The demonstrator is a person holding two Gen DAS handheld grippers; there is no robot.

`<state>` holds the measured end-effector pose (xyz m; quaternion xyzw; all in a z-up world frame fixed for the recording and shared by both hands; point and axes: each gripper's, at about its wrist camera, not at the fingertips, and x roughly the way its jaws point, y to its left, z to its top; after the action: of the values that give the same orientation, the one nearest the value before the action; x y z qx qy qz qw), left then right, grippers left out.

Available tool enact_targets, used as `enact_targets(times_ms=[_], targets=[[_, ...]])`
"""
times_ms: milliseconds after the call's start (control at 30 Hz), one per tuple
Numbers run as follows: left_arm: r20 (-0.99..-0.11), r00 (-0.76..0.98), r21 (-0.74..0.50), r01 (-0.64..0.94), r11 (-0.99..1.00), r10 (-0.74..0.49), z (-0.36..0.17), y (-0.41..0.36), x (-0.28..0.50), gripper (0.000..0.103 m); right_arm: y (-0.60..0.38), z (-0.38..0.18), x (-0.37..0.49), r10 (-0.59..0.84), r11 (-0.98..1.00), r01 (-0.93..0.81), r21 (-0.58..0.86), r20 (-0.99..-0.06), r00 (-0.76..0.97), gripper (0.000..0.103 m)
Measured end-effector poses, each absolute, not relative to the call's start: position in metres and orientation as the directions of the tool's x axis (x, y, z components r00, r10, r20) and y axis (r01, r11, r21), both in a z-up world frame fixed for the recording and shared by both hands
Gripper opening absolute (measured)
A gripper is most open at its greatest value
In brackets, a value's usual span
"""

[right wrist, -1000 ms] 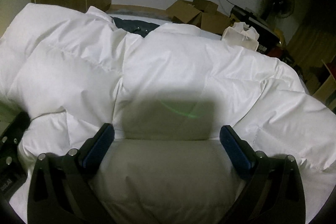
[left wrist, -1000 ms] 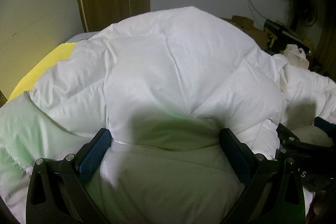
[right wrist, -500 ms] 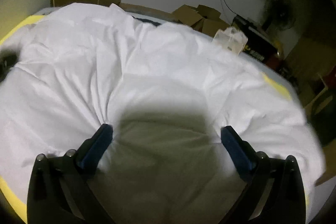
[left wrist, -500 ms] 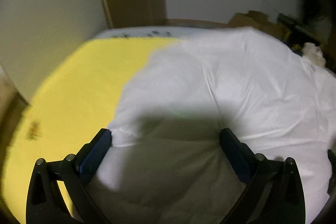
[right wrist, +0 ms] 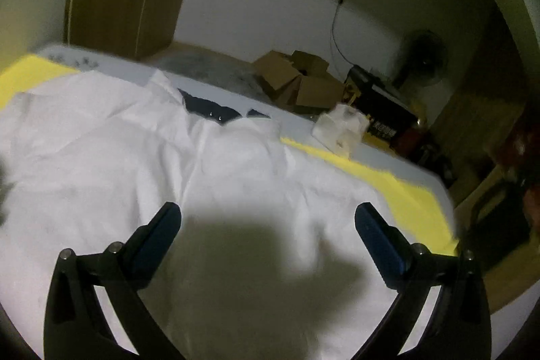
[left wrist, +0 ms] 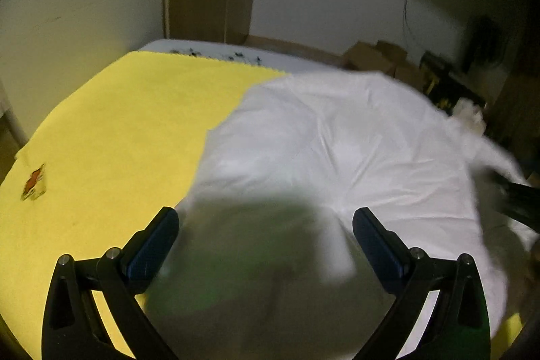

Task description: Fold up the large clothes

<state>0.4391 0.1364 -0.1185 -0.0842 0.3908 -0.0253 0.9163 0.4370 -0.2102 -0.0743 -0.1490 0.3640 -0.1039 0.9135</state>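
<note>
White padded jacket [right wrist: 236,177] lies spread (blurred) on yellow sheet [left wrist: 118,140]; both tools gape apart.

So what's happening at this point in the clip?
A person with a handheld gripper in each hand is working on a large white padded garment spread over a yellow sheet. The left gripper and right gripper are both open above the fabric, gripping nothing. No fold is visible yet.

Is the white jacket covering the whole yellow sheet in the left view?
No, the white jacket covers only the right part; a wide stretch of yellow sheet lies bare.
</note>
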Motion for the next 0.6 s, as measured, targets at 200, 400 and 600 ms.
enact_targets(times_ms=[200, 400, 600], targets=[[-0.666, 0.722, -0.261, 0.009, 0.965, -0.187, -0.084, 0.156, 0.381, 0.103, -0.182, -0.131, 0.507, -0.311, 0.931, 0.046, -0.362, -0.721, 0.619, 0.101], [-0.641, 0.725, -0.327, 0.042, 0.944, -0.254, -0.068, 0.156, 0.348, 0.103, -0.192, -0.142, 0.517, -0.267, 0.951, 0.034, -0.307, -0.763, 0.589, 0.101], [-0.664, 0.698, -0.302, 0.079, 0.950, -0.269, -0.069, 0.140, 0.320, 0.103, -0.171, -0.109, 0.464, -0.284, 0.926, -0.023, -0.377, -0.735, 0.615, 0.065]])
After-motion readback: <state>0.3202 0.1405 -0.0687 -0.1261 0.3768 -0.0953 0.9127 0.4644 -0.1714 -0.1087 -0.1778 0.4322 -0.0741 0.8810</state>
